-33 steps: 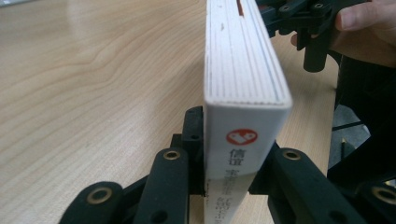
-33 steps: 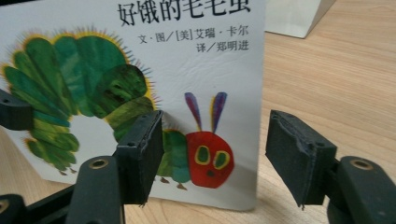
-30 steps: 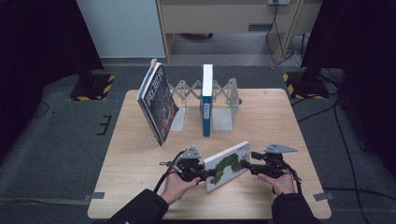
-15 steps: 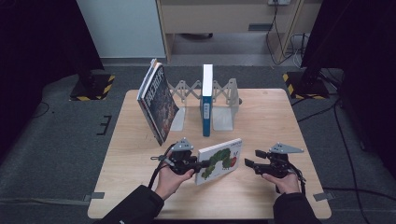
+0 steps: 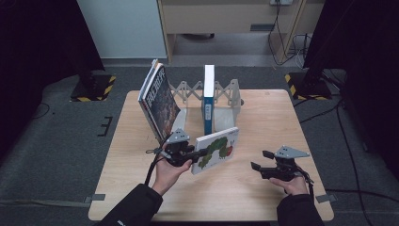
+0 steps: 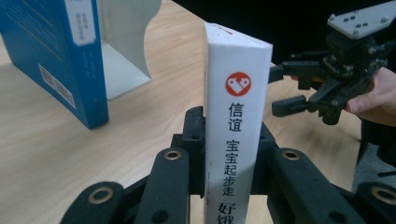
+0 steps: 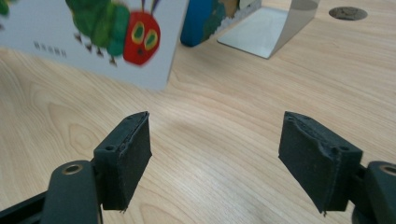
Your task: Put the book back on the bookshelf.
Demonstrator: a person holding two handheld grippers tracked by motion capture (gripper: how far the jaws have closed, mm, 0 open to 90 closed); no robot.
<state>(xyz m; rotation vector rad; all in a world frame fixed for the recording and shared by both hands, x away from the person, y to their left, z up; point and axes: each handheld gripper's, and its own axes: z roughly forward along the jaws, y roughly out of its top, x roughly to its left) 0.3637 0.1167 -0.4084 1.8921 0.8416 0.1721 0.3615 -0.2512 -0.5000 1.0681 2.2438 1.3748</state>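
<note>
A white picture book [image 5: 217, 149] with a green caterpillar on its cover stands on edge above the table, and my left gripper [image 5: 195, 153] is shut on its spine end. In the left gripper view the book's white spine [image 6: 236, 121] with red logo rises between the black jaws. My right gripper [image 5: 259, 160] is open at the table's right front, a hand's width from the book, nothing between its pads [image 7: 130, 156]. The book's cover [image 7: 93, 32] shows ahead of it in the right gripper view. A blue book [image 5: 208, 99] stands upright in the grey expanding rack [image 5: 230, 94].
A stack of large books [image 5: 157, 101] leans at the rack's left end. The blue book [image 6: 60, 51] and a metal bookend [image 6: 123, 56] sit left of the held book in the left gripper view. Bare wooden tabletop [image 5: 235, 188] lies in front.
The right gripper has let go of the picture book and drawn back to the right. The left gripper has carried the book up and away, turning it more upright.
</note>
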